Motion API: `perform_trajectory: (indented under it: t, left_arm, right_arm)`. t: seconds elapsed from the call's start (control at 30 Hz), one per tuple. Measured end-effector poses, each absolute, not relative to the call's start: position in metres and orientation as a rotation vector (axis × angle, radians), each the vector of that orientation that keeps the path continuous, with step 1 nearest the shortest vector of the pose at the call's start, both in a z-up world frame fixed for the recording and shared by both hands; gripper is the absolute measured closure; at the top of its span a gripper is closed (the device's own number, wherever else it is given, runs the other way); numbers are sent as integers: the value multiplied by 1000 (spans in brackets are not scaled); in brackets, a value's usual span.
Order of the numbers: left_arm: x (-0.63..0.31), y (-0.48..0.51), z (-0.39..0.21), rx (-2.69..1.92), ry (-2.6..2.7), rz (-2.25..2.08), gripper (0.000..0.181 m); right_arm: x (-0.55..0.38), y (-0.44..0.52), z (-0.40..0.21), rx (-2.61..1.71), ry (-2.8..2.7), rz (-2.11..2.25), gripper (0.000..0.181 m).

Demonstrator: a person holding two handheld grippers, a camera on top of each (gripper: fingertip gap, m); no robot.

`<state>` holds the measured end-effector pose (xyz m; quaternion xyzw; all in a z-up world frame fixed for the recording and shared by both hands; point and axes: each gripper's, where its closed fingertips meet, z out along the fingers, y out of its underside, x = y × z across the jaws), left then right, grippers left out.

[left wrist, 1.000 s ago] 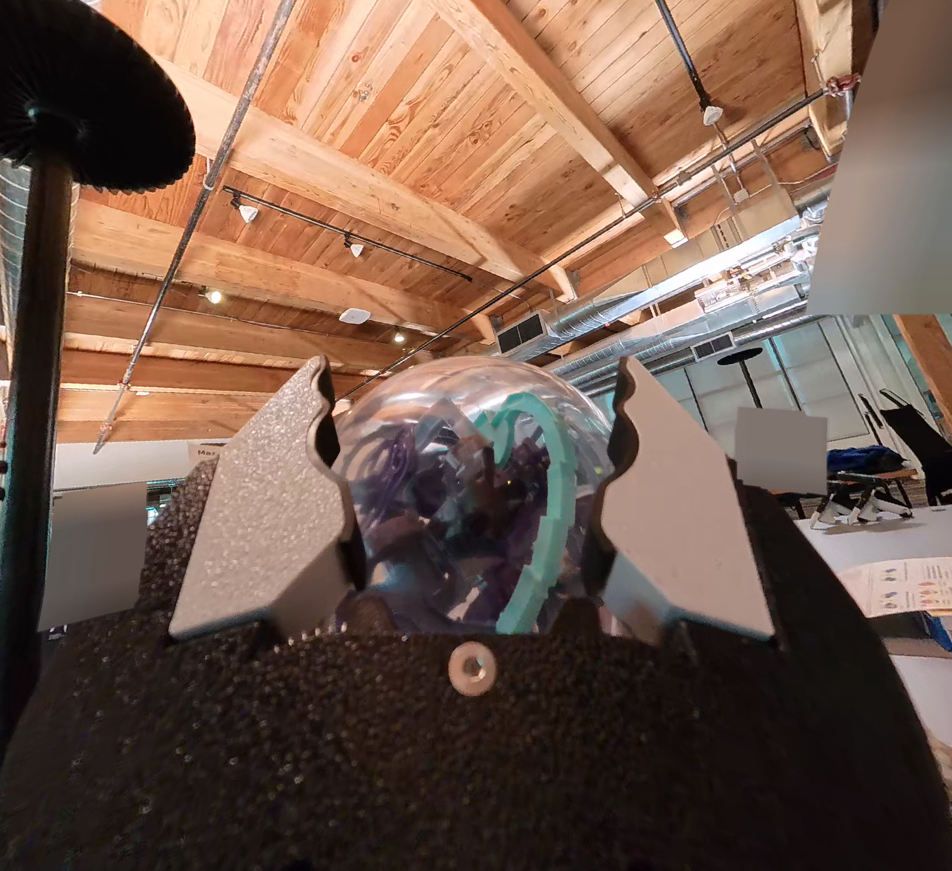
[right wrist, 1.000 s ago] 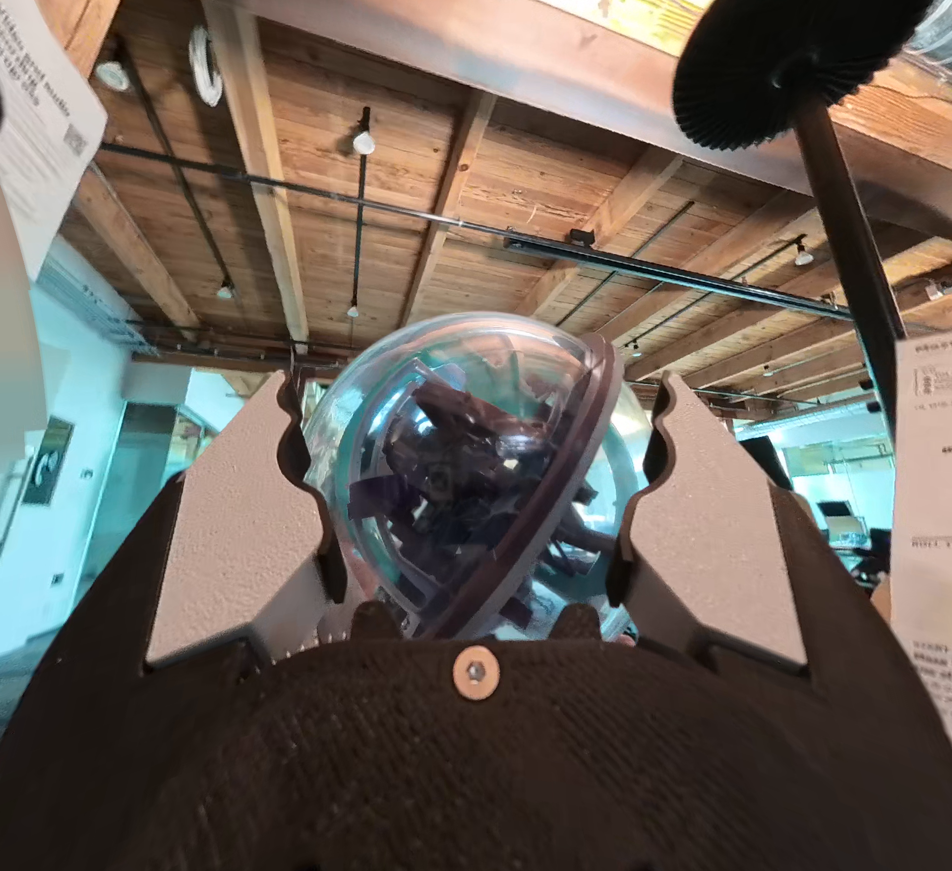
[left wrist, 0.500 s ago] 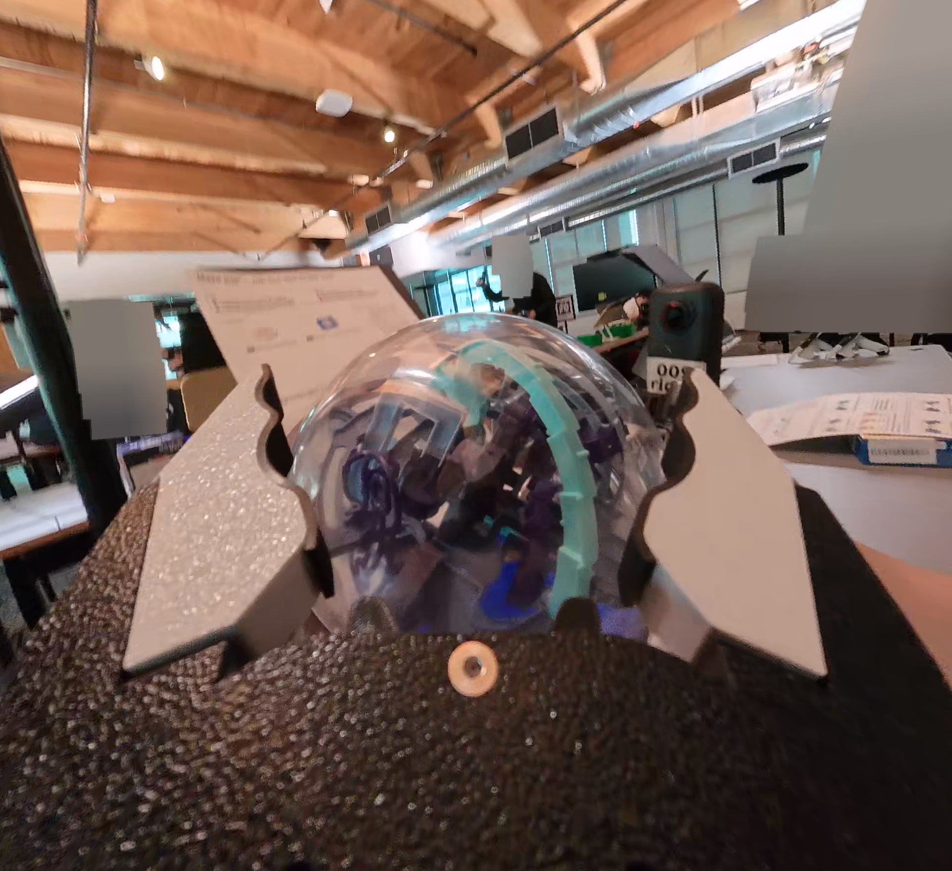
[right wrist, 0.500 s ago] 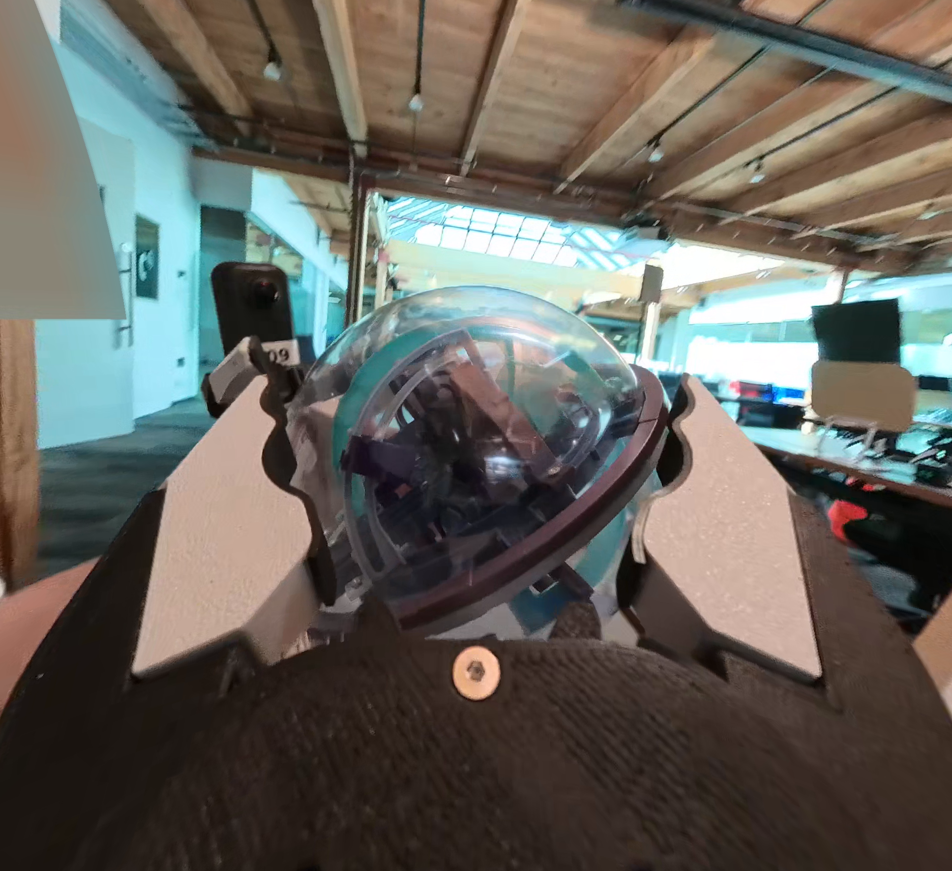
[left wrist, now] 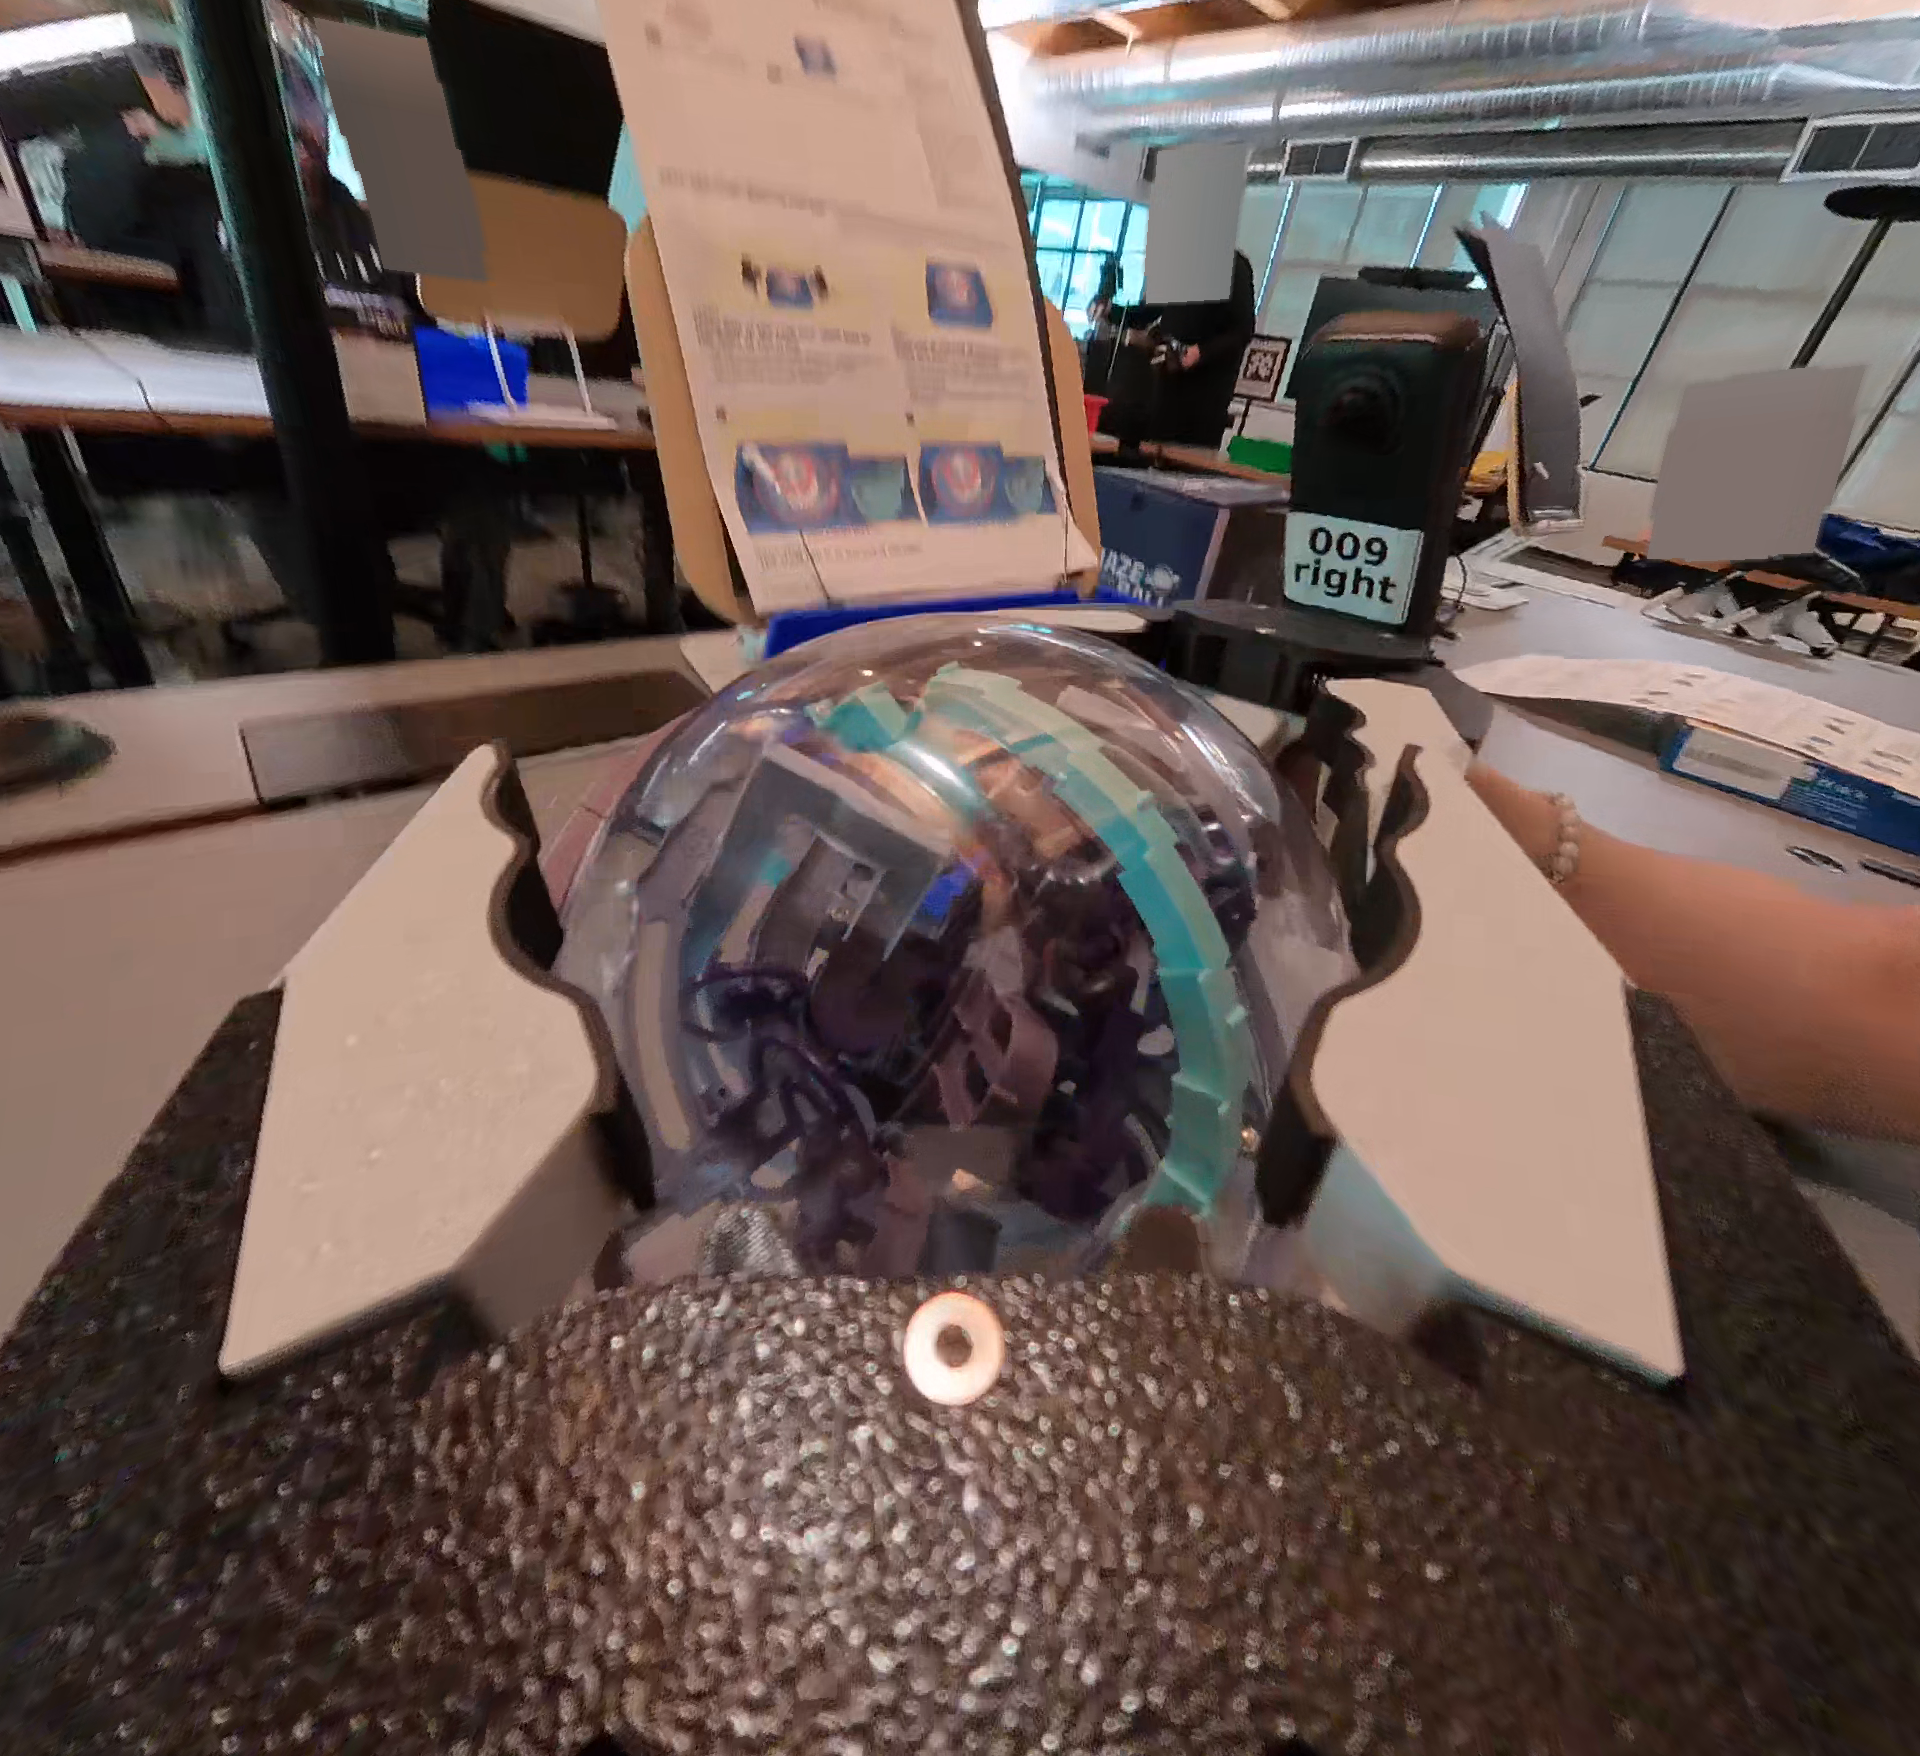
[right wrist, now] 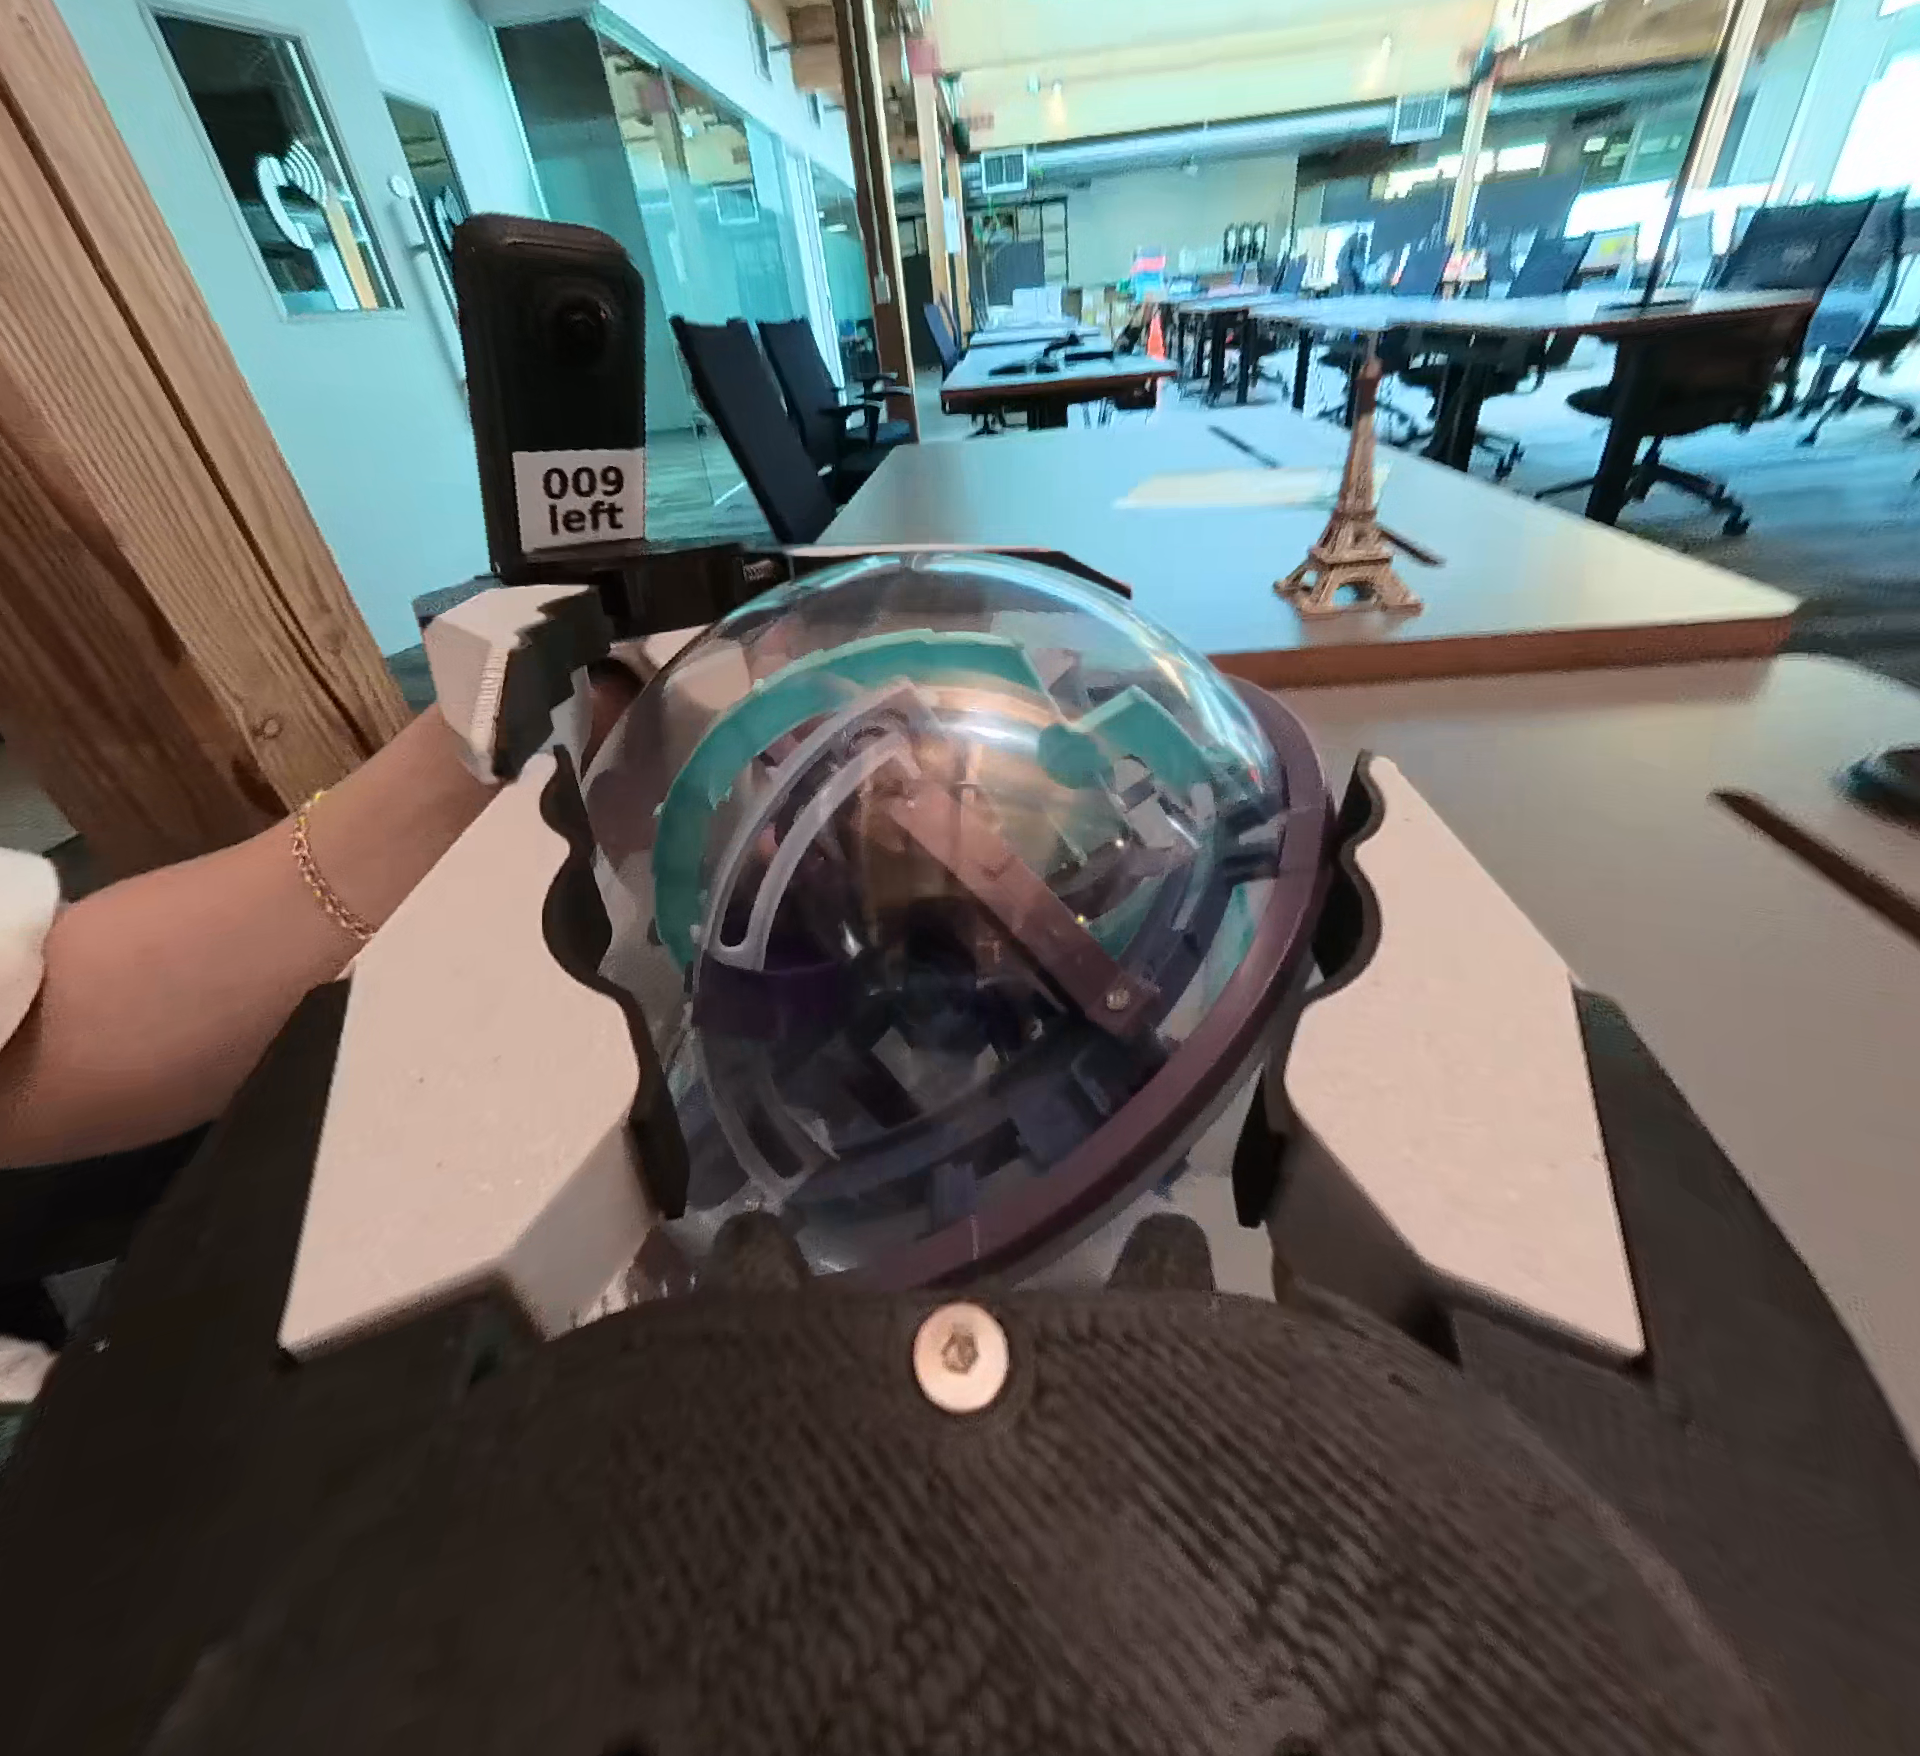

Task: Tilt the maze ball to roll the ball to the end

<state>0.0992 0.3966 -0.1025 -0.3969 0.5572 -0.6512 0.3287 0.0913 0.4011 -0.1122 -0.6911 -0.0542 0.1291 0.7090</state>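
Note:
The maze ball (left wrist: 935,958) is a clear sphere with teal and purple tracks inside. It is held above the table between both grippers, which face each other. My left gripper (left wrist: 945,771) is shut on one side of it. My right gripper (right wrist: 961,771) is shut on the opposite side, where the ball (right wrist: 956,906) shows a dark purple rim. The right gripper's camera block (left wrist: 1371,459) shows behind the ball in the left wrist view. The left gripper's camera block (right wrist: 551,397) shows in the right wrist view. I cannot make out the small rolling ball inside.
A grey table (left wrist: 156,927) lies below. An open cardboard box with a printed sheet (left wrist: 831,252) stands behind the ball, and a black pole (left wrist: 260,252) to the left. A small tower model (right wrist: 1351,522), a wooden post (right wrist: 125,511) and the person's forearm (right wrist: 187,958) are near.
Both grippers have tipped down from pointing at the ceiling to nearly level, turning the maze ball with them. Both stay shut on it.

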Motion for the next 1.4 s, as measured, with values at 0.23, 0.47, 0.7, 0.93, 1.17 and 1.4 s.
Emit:
perform_trajectory:
  t: [0.23,0.47,0.7,0.93,1.17,1.4]
  left_arm:
    - [84,387,-143,-1199,1550,-1762,32]
    - [72,370,-154,-1163,1645,-1731,33]
    - [68,358,-152,-1021,1744,-1673,39]
    - [61,350,-148,-701,1889,-1641,48]
    - [68,360,-164,-742,1932,-1530,53]
    - [69,367,-166,-869,1926,-1479,53]
  right_arm:
    - [75,391,-151,-1627,-10,362,51]
    - [61,377,-162,-1604,-25,362,50]
    - [60,368,-167,-1611,-56,331,47]
    - [58,367,-165,-1601,-102,324,50]
    - [72,353,-154,-1598,-100,282,86]
    - [55,340,-173,-1684,-382,3,70]
